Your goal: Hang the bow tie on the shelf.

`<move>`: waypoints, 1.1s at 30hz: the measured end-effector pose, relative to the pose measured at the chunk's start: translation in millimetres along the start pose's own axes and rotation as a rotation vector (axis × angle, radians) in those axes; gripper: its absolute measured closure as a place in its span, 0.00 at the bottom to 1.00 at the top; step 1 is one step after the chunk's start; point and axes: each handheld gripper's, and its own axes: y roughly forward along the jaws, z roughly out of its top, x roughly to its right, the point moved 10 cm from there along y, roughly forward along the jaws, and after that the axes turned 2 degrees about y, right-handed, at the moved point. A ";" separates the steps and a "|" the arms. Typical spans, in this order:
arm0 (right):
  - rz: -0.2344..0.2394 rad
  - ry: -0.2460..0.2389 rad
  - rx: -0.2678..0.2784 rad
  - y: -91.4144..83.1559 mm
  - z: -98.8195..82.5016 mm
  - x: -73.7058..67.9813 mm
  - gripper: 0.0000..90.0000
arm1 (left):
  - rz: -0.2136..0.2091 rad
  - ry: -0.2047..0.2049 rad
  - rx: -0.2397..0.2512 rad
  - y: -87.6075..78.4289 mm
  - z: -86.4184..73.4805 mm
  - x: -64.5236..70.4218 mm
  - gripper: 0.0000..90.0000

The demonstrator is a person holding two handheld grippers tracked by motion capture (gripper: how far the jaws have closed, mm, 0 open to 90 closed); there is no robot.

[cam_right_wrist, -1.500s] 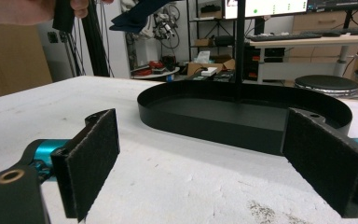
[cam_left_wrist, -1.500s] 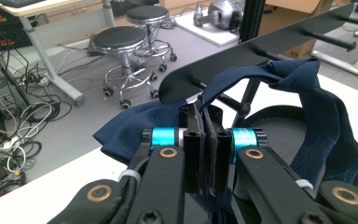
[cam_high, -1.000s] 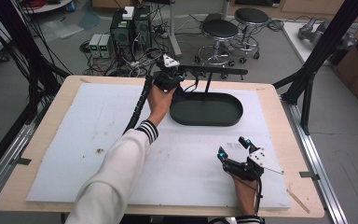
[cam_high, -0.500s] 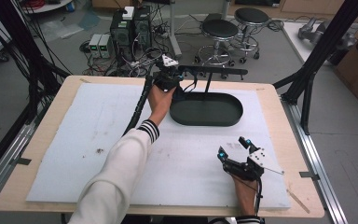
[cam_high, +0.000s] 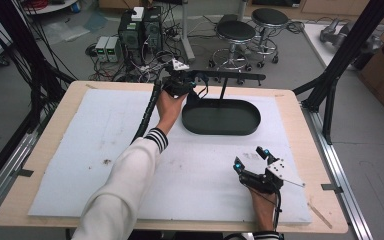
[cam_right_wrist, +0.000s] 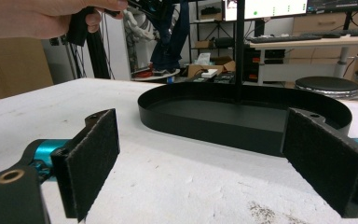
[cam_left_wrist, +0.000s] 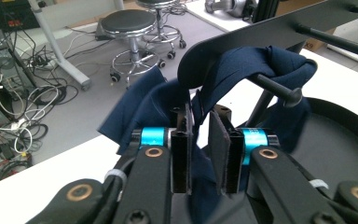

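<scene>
The navy cloth (cam_left_wrist: 242, 70) hangs draped over a peg (cam_left_wrist: 275, 86) of the black rack (cam_high: 225, 76) that rises from the oval tray (cam_high: 220, 117). The left gripper (cam_left_wrist: 199, 154) has just been opening its jaws; they stand narrowly apart with fabric between them, apparently letting go so the cloth stays hung. The right gripper (cam_high: 251, 159) rests wide and empty on the white foam mat (cam_high: 80, 150) near the tray. Beyond the tray stand stools (cam_high: 236, 31) and tangled cables.

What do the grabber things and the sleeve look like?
Each gripper, left and right, is black with blue rings behind flat dark jaws and brass-coloured screws. Each carries a grey plate. A black cable trails from the left. The sleeve is white, with striped cuff.
</scene>
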 end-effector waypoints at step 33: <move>0.005 -0.022 0.009 -0.7 0.3 -2.3 0.12 | -0.361 -0.005 0.176 -141.1 -88.0 -32.6 0.22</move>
